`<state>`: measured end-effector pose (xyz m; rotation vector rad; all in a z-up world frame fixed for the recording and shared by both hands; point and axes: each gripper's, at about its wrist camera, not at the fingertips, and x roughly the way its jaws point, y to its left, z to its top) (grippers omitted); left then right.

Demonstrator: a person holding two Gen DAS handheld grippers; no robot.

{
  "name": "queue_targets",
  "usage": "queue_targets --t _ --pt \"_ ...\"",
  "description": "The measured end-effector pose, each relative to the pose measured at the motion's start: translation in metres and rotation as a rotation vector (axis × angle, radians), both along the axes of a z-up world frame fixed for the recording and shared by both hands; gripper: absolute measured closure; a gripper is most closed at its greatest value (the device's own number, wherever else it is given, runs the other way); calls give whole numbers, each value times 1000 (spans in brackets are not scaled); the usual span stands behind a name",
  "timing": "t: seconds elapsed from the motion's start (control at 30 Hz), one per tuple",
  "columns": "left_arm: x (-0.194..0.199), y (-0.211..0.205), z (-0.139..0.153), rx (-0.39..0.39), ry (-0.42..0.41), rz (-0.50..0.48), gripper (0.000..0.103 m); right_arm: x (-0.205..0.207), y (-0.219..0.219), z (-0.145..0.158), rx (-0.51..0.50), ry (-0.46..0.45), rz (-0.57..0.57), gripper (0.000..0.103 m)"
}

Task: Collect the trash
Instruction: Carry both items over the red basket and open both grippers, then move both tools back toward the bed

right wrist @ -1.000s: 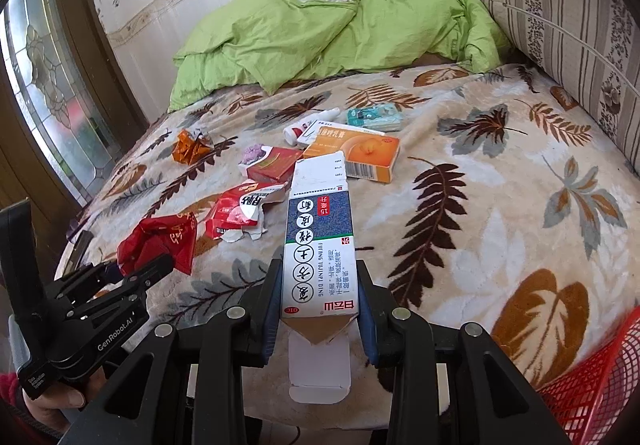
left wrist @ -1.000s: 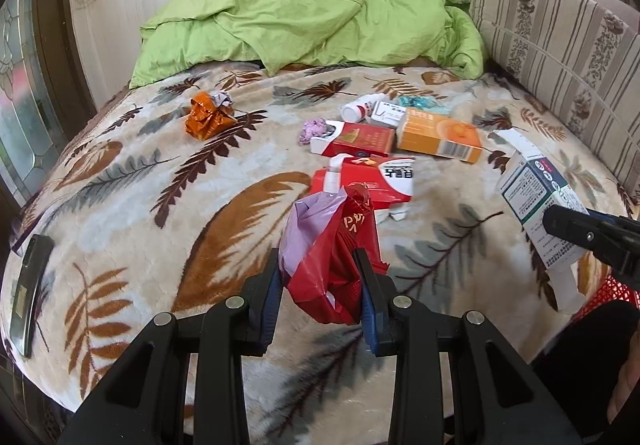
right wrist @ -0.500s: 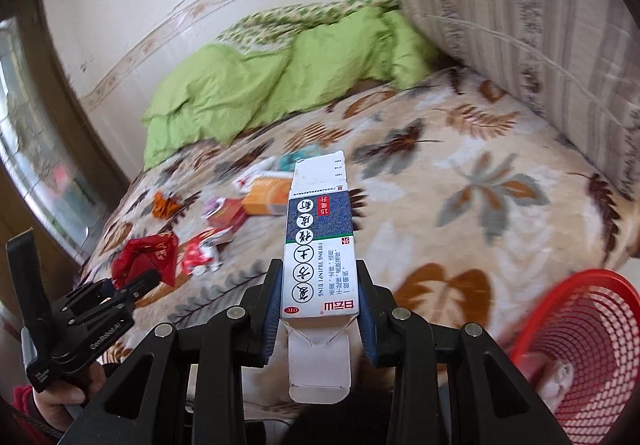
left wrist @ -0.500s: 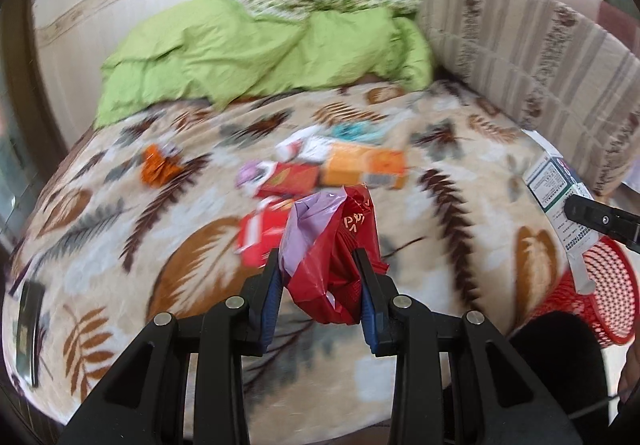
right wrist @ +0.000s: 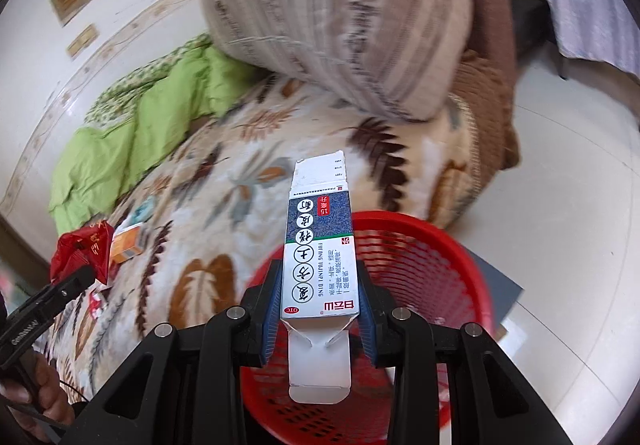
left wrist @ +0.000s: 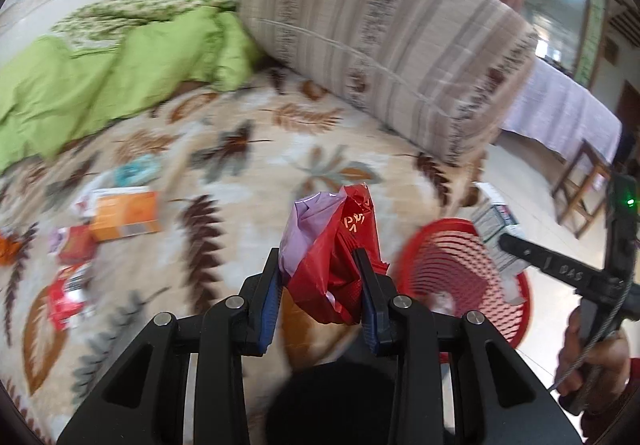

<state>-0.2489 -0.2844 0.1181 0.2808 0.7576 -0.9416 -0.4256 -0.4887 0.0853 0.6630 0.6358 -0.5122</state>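
Both hands have swung from the bed (left wrist: 248,165) toward the red mesh basket (right wrist: 436,265); right fingers (right wrist: 319,309) clamp the blue-white carton (right wrist: 318,257) above it, left fingers (left wrist: 319,285) pinch the crumpled red plastic bag (left wrist: 340,257) beside it

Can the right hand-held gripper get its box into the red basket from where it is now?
Probably yes. The right hand-held gripper, shut on the medicine box, sits above the open red basket; nothing covers the opening, and the left hand-held gripper is off to the side.
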Motion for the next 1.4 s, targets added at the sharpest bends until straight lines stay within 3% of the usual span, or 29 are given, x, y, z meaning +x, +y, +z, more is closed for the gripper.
queue_targets --t 0.2,0.27,0.33,0.5,0.83,1.1,1.4 --pt "-39 -71 -12 13 77 -174 69 -24 -15 -5 22 9 -21 67" --pt "-47 -85 -16 33 90 -206 63 -26 -17 -5 26 14 -15 57" --pt "-53 -89 -18 36 93 -207 53 -29 -19 -4 20 6 -19 50" --pt "-49 -76 -11 33 67 -172 51 -27 -19 1 0 -7 -6 50" --pt "-22 4 10 19 2 22 47 13 19 12 50 -88 147 50" --pt "-15 89 31 -17 -31 191 47 58 91 44 2 -119 346 50" --pt "-29 186 71 -84 -95 357 47 64 168 85 -78 -171 506 47"
